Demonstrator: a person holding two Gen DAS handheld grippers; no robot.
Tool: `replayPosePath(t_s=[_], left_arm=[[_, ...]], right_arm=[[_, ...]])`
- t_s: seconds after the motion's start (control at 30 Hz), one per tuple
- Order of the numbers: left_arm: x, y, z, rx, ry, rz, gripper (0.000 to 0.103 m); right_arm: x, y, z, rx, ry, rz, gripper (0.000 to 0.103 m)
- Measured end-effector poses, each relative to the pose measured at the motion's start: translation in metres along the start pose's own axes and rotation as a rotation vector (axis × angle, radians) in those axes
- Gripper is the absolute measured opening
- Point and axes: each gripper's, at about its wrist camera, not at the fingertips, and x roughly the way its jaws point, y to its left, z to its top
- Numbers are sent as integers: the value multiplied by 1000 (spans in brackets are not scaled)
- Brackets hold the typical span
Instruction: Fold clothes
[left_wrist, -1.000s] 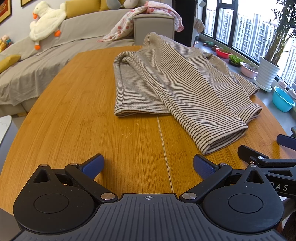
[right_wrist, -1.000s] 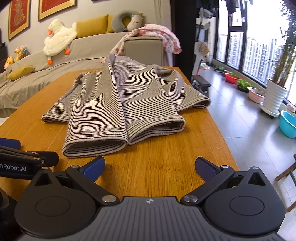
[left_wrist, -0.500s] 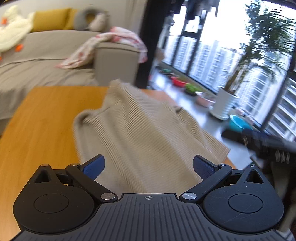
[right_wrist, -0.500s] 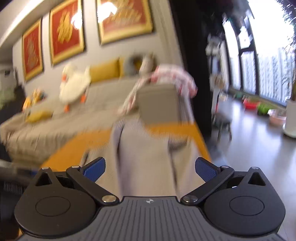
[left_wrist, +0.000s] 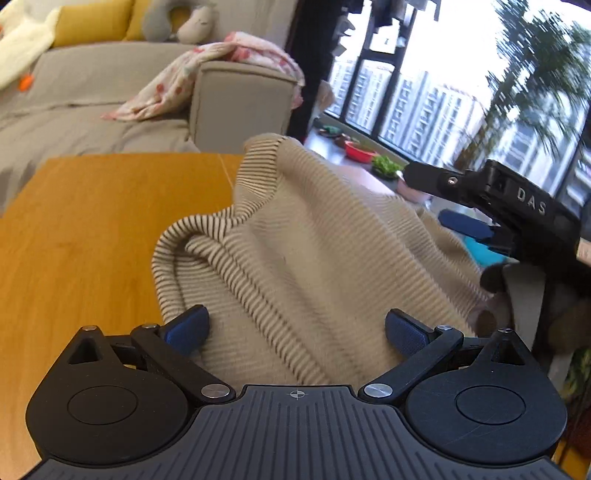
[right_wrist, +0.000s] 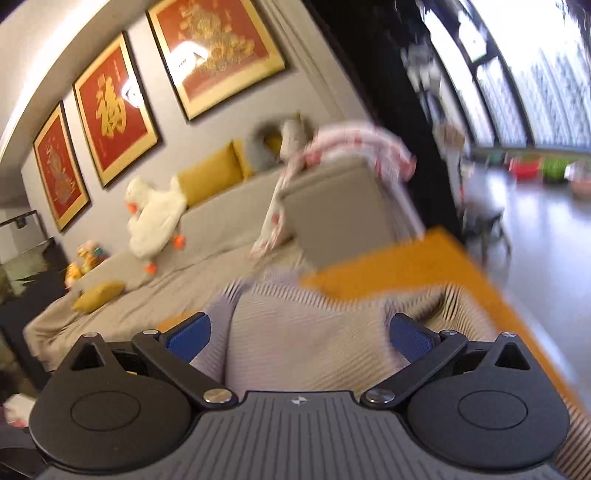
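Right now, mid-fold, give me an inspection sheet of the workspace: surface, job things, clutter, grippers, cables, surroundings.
Surface: wooden table, bare wood beside the garment.
Job's things: striped sweater, rumpled on the table; folding not finished.
Clutter: nothing seen on the table.
Grippers: left gripper open, sweater between its fingers; right gripper open over the sweater; that view is blurred.
Cables: nothing seen.
Surroundings: grey sofa with a pink blanket, plush duck, framed pictures, windows.

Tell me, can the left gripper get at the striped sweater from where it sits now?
Probably yes. The left gripper is open, and the striped sweater already lies bunched between its fingers with nothing in front; the right gripper hangs off to the side, apart.
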Motion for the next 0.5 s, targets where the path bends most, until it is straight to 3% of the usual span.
replayPosePath(t_s=[0.1,0.2,0.4,0.5], left_arm=[[-26,2,-16,-48,47,-106,103],[-39,12,-24,-181,107,-268,103],[-24,26,-14,-368,153,-305,103],[-16,29,-7,-448,186,-369,103]], right_arm=[[-25,9,-18,9,69,91,103],[-49,11,-30,73,87,128,103],[-56,-9,-33,222,63,94,103],[-52,-23,-33,301,83,109,103]])
